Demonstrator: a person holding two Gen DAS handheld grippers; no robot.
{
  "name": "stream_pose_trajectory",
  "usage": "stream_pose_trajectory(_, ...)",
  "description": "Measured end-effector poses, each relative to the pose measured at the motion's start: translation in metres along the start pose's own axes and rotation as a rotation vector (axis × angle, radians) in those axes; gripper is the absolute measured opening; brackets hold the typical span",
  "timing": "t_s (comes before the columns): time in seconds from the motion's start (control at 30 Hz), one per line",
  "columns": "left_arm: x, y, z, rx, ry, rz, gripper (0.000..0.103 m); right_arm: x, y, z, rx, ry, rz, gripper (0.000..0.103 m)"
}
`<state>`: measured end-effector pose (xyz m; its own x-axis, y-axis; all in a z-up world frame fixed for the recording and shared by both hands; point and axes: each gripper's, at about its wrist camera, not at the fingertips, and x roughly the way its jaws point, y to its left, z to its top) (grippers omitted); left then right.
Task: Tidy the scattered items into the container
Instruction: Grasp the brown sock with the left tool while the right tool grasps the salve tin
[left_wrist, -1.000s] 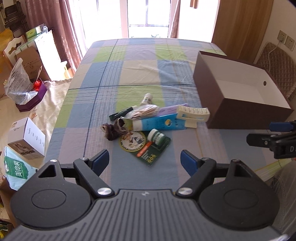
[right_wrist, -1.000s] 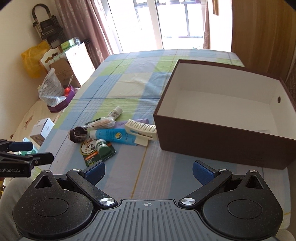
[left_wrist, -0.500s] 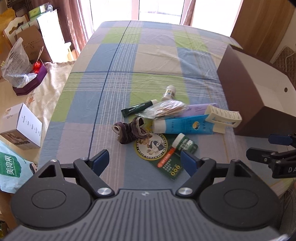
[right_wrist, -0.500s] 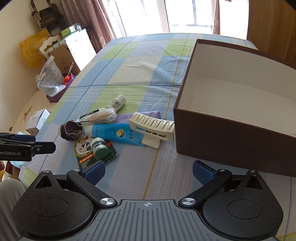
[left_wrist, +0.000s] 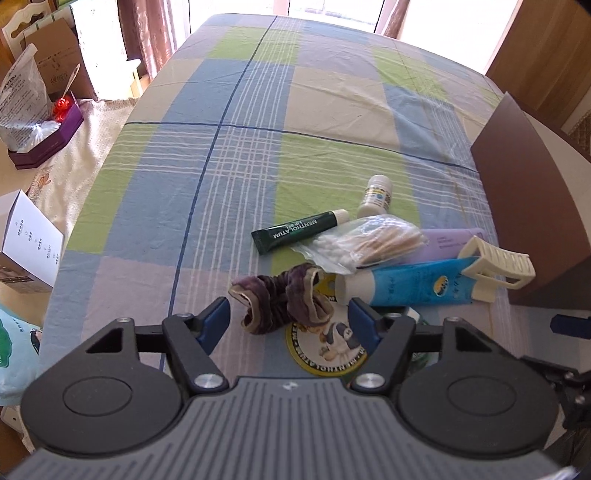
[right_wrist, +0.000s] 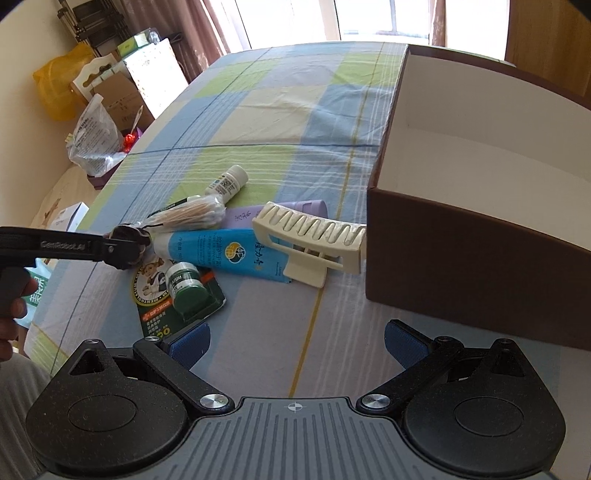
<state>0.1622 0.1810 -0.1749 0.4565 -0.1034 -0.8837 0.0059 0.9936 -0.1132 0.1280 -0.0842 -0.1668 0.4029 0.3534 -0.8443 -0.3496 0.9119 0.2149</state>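
Observation:
A pile of toiletries lies on the checked tablecloth. It holds a purple velvet scrunchie (left_wrist: 280, 302), a dark green tube (left_wrist: 299, 232), a white bottle (left_wrist: 375, 195), a bag of cotton swabs (left_wrist: 369, 242), a blue tube (left_wrist: 410, 288), a cream hair claw (left_wrist: 495, 267) and a green jar on its card (right_wrist: 186, 286). My left gripper (left_wrist: 290, 325) is open, low over the cloth, with the scrunchie between its fingertips. My right gripper (right_wrist: 295, 341) is open and holds nothing, just short of the hair claw (right_wrist: 314, 240). The brown box (right_wrist: 461, 258) with its bare white inside stands to the right.
The table's left edge drops to a floor with a white carton (left_wrist: 26, 251), a purple tray with a plastic bag (left_wrist: 44, 136) and cardboard boxes. In the right wrist view, a person's hand (right_wrist: 11, 302) holds the left gripper's handle. Bare cloth stretches beyond the pile.
Both grippers have moved forward and down toward the pile. The left one now has the scrunchie between its open fingers. The right one is closer to the hair claw and box.

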Motion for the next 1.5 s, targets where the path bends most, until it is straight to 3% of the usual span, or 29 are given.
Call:
stream_pose_trajectory(0.13,0.005,0.006,-0.002,-0.005,0.0,-0.038,0.026,0.002,0.009,0.0,-0.032,-0.006,0.03,0.103)
stream_pose_trajectory(0.23,-0.002,0.01,-0.006,0.006,-0.017,-0.038,0.018,0.006,0.021,0.001,-0.087,-0.01,0.063,0.103)
stream_pose_trajectory(0.43,-0.017,0.019,-0.012,0.026,-0.008,-0.033,0.018,0.024,0.052,0.003,-0.218,-0.024,0.109,0.103)
stream_pose_trajectory(0.47,-0.019,0.021,-0.013,0.029,-0.003,-0.03,0.018,0.029,0.058,0.004,-0.241,-0.026,0.122,0.101)
stream_pose_trajectory(0.5,-0.019,0.022,-0.014,0.031,0.001,-0.028,0.018,0.034,0.062,0.005,-0.265,-0.022,0.134,0.088)
stream_pose_trajectory(0.53,-0.02,0.023,-0.015,0.029,0.004,-0.027,0.018,0.038,0.067,0.006,-0.284,-0.016,0.14,0.083)
stream_pose_trajectory(0.67,-0.023,0.027,-0.017,0.023,0.007,-0.025,0.019,0.051,0.08,0.009,-0.357,-0.028,0.139,0.083)
stream_pose_trajectory(0.7,-0.023,0.028,-0.018,0.022,0.009,-0.024,0.019,0.054,0.083,0.01,-0.377,-0.029,0.137,0.078)
stream_pose_trajectory(0.73,-0.023,0.029,-0.019,0.022,0.011,-0.022,0.019,0.058,0.085,0.011,-0.393,-0.019,0.138,0.063)
stream_pose_trajectory(0.77,-0.023,0.029,-0.02,0.022,0.014,-0.022,0.019,0.063,0.087,0.011,-0.407,-0.006,0.14,0.055)
stream_pose_trajectory(0.87,-0.025,0.03,-0.022,0.021,0.017,-0.021,0.019,0.074,0.09,0.01,-0.44,0.021,0.131,0.045)
stream_pose_trajectory(0.9,-0.026,0.03,-0.023,0.022,0.017,-0.022,0.019,0.075,0.089,0.008,-0.451,0.029,0.132,0.035)
stream_pose_trajectory(1.23,-0.039,0.018,-0.032,0.06,0.023,-0.035,0.019,0.044,0.069,-0.012,-0.386,0.12,0.218,0.034)
stream_pose_trajectory(1.5,-0.052,-0.006,-0.037,0.106,0.021,-0.048,0.019,0.004,0.039,-0.016,-0.226,0.135,0.285,0.034)
